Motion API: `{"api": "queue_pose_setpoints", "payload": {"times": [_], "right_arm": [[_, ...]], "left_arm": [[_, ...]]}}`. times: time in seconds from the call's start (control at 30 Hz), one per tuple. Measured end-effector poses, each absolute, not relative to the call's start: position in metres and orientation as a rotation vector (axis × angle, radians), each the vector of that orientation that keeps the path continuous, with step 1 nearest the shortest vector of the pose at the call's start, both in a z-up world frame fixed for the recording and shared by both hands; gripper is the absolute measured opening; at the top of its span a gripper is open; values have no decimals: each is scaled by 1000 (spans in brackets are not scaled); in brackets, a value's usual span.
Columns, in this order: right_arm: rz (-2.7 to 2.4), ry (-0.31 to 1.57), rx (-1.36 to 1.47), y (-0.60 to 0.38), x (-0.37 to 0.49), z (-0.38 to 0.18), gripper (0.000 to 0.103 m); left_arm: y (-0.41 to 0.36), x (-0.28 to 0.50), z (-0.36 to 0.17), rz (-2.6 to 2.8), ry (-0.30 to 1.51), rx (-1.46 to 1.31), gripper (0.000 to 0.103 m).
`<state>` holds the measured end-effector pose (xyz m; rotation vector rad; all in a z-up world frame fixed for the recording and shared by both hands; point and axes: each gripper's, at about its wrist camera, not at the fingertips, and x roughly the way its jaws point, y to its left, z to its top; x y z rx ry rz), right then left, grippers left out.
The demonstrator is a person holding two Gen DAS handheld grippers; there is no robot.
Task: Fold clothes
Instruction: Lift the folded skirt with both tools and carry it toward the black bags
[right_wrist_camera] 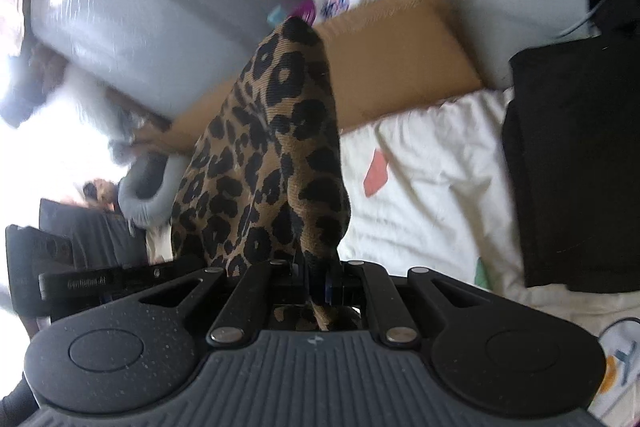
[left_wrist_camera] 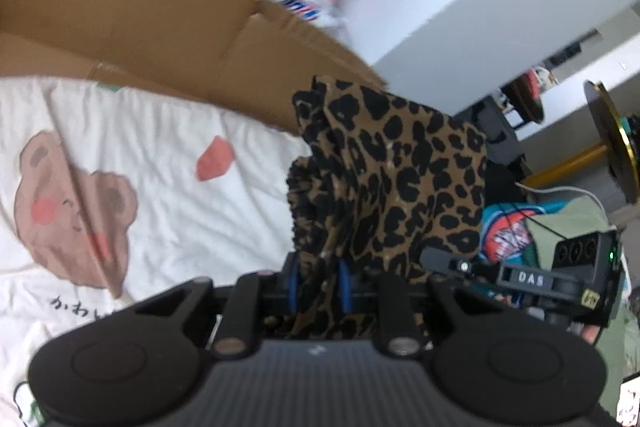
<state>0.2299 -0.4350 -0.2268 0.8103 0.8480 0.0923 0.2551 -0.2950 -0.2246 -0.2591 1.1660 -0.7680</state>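
The left gripper point(left_wrist_camera: 318, 287) had its jaws pinching the leopard-print garment point(left_wrist_camera: 392, 179); the right gripper's point(right_wrist_camera: 318, 285) jaws clamped another bunch. The cloth rose ahead of both, above the bear-print bedsheet point(left_wrist_camera: 160, 147), equally near.

Left gripper point(left_wrist_camera: 318, 287): matte black housing, lower frame, with 2 round flat-topped domes at lower left and lower right — each ringed by a shallow circle. Centre panel grey, finely ribbed, small pale mark at its top edge. 4 black link arms fan upward; 2 carry silver pivot pins. Finger pads point(left_wrist_camera: 344, 287) blue.

Right gripper point(right_wrist_camera: 316, 287): same pattern — speckled black domes, grey ribbed centre, silver pivot pins on the link arms, blue trim at the fingers. In the left view, right edge, its black side bar reads "DAS", a green lamp lit.
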Motion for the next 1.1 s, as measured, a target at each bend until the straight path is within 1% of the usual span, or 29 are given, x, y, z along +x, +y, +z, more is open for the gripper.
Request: {"api": "queue_pose_setpoints", "payload": {"times": [0.3, 0.47, 0.9, 1.1], "right_arm": [[31, 777, 801, -472, 198, -167, 5], [11, 758, 777, -497, 183, -139, 5], [-34, 706, 743, -548, 152, -115, 5], [-73, 709, 724, -570, 148, -119, 5]], "left_arm": [[-339, 227, -169, -791, 1141, -257, 21], [-365, 217, -151, -803, 1125, -274, 21], [-425, 207, -139, -842, 1105, -263, 21], [-455, 208, -153, -872, 1116, -255, 21]]}}
